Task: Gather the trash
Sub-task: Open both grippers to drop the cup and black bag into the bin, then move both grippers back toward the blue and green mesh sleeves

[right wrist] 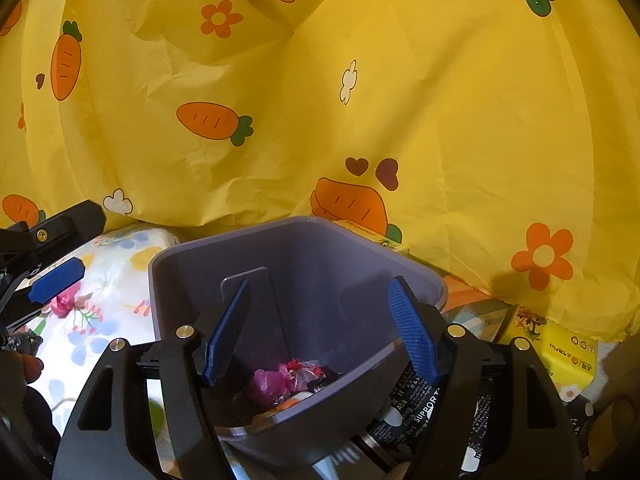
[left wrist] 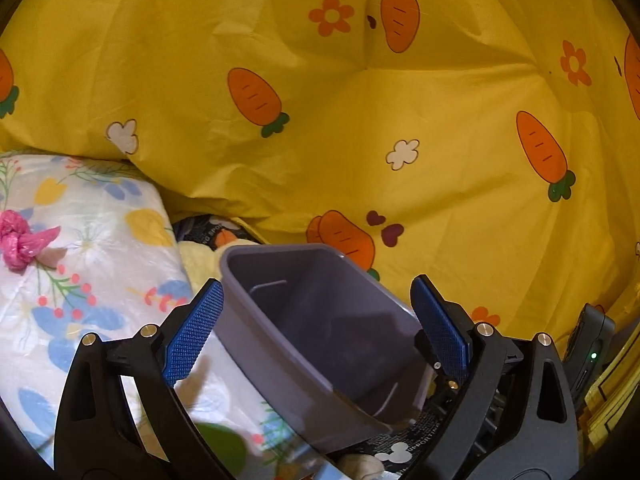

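- Progress, as I judge it: the grey plastic bin with the rounded rectangular rim already carries a small heap of crumpled wrappers, pink, red and dark, at its bottom; at least one piece is left, a knotted pink plastic scrap lying on the white floral quilt, well off to the left of the left gripper's jaws; so the job looks partly done, not finished.
- The right gripper stands wide open with both jaws over the bin's mouth, the left blue pad down inside it, the right near the rim; it holds nothing.
- The left gripper is likewise spread wide; the bin sits between its jaws, but whether a pad touches the wall I cannot tell; nothing is clamped.
- The bin's mouth tips towards both cameras and up; its long axis runs from the jaws forward towards the yellow carrot-print sheet.
- The pink scrap's tail points right, towards the bin.
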Demonstrator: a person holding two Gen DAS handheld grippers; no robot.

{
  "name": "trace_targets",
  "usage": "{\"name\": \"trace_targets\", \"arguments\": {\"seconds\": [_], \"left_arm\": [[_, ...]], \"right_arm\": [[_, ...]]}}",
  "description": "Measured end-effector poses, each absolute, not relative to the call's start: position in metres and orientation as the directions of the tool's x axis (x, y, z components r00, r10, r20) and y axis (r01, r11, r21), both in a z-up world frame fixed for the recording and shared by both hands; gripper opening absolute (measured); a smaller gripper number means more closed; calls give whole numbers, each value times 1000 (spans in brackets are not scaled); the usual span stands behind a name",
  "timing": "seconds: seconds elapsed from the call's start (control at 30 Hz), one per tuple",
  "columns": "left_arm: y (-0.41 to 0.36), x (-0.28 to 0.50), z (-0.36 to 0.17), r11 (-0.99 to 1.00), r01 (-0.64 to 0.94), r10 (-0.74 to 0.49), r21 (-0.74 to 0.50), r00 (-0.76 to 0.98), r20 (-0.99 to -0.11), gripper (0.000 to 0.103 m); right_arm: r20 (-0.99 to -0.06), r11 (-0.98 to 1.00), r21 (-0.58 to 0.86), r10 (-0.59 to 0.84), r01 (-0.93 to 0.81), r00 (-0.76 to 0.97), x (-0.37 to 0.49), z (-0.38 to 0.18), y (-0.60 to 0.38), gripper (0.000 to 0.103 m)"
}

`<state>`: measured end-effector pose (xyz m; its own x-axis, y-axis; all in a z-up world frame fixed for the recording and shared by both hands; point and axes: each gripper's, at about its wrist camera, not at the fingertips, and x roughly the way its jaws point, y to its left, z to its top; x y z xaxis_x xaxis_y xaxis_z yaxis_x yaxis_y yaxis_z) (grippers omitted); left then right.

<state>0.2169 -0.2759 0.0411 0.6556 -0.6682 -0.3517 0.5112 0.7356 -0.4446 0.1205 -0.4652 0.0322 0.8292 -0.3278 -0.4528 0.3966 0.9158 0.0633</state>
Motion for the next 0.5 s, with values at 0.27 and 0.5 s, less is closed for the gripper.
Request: {"name": "trace_targets", "arguments": {"seconds": [0.27, 0.5], "left_arm": [[-217, 191, 40, 876, 354, -467, -327, 793, -390, 96], [-145, 165, 34, 937, 194, -307, -291, 855, -418, 96]], "right_arm": [[-417, 926, 92, -298, 366, 859, 108, 38, -447, 78], [-393, 946, 123, -230, 299, 890, 99, 44, -419, 80]]}}
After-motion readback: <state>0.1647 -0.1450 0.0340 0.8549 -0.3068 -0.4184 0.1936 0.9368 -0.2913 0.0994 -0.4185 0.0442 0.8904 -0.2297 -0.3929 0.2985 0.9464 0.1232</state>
